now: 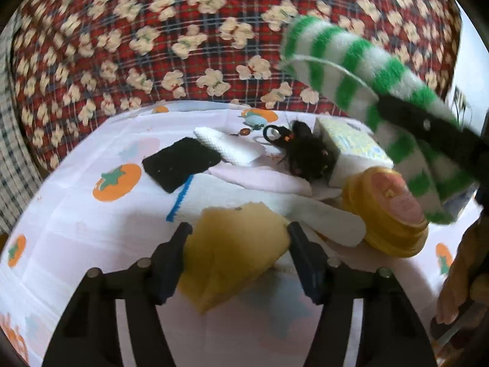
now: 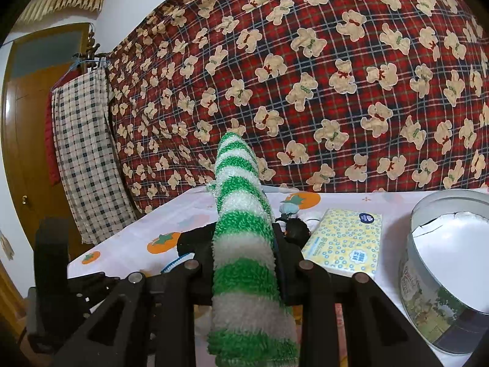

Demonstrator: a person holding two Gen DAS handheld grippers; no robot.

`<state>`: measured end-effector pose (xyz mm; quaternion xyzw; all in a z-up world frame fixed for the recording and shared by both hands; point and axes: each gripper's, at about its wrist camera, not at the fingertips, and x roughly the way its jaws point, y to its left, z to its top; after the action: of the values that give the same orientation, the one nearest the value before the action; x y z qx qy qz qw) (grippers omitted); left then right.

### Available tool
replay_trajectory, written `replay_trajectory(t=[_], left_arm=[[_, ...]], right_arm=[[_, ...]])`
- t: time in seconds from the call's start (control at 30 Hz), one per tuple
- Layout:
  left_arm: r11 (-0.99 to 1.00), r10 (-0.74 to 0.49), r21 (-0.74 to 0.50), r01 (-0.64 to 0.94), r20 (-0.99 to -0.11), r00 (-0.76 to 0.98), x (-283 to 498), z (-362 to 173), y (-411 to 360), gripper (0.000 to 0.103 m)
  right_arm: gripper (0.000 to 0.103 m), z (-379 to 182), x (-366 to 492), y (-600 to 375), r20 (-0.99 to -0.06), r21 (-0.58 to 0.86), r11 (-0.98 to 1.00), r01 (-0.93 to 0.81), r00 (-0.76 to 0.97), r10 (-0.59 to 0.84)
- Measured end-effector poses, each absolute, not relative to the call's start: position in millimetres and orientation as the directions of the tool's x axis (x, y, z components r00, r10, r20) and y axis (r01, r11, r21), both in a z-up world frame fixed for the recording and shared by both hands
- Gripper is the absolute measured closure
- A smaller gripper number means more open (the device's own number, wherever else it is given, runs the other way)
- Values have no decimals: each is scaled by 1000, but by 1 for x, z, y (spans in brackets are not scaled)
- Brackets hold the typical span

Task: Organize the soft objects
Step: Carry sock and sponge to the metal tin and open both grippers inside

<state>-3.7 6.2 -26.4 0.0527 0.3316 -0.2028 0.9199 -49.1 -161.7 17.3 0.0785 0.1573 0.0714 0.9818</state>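
My right gripper (image 2: 244, 244) is shut on a fuzzy green-and-white striped sock (image 2: 244, 232) and holds it in the air above the table; the sock also shows in the left wrist view (image 1: 360, 79). My left gripper (image 1: 238, 232) has its fingers on both sides of a yellow sponge (image 1: 235, 247) lying on the tablecloth. Beyond it lie a black sponge (image 1: 180, 163), white folded cloths (image 1: 229, 146), a pale pink cloth (image 1: 259, 177) and a black furry toy (image 1: 308, 156).
A tissue pack (image 2: 345, 241) lies mid-table. A round tin (image 2: 449, 275), open, stands at the right. A gold lid (image 1: 391, 214) rests near the tissue pack. A red bear-print quilt (image 2: 305, 76) rises behind the table. A checked cloth (image 2: 82, 153) hangs at the left.
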Motion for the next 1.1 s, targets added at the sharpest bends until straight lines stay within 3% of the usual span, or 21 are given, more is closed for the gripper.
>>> replay_trajectory(t=[0.13,0.47,0.67,1.1], left_arm=[[920,-368,-126,372,-607,705,-6,-25,23,44],[919,-391,-150,365,-479,786,-33,3,34,44],[905,-425,-145,401,-365,828,-49,28,18,44],[822,-568,-174,542,-308,763,-52,48,-76,43]], right_arm=[[73,18,-51,-162,-287,181,977,-116,944,165],[73,25,-78,-184,-189,215,971,-103,971,144],[73,27,-99,-227,-160,243,970,-1,986,41],[73,27,-134,-331,-164,265,930,257,962,-219]])
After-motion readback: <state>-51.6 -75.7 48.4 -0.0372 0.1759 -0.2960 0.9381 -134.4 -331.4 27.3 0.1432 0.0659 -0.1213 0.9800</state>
